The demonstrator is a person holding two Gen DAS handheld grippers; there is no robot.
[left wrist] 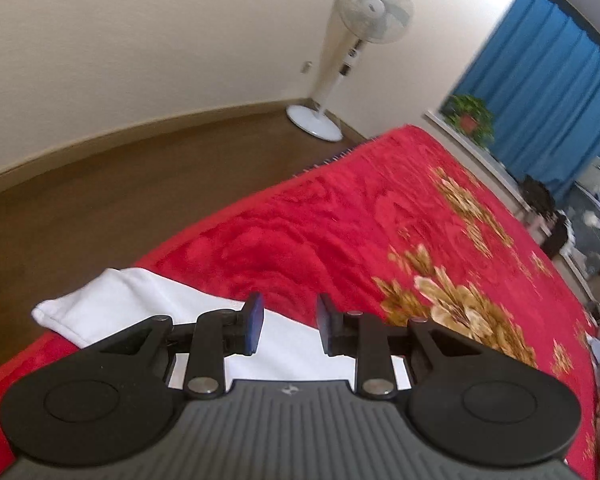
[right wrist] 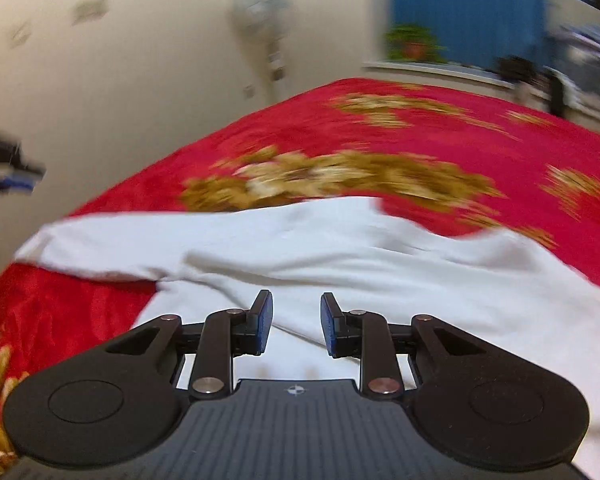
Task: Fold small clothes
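Both tongs parted, empty, over a white garment (right wrist: 340,256) spread on the near corner of the red blanket (right wrist: 440,140). R gripper (right wrist: 296,326) above the garment's middle; L gripper (left wrist: 290,324) above its near edge, sleeve (left wrist: 100,300) lying to the L by the blanket's side edge. Garment wrinkled, not yet folded. Best flattened first, then pinched at an edge w/ both tongs level and drawn over evenly. Beyond the blanket's far corner: fan (left wrist: 364,32), plant (left wrist: 470,118), blue curtain (left wrist: 540,80). R view blurred.
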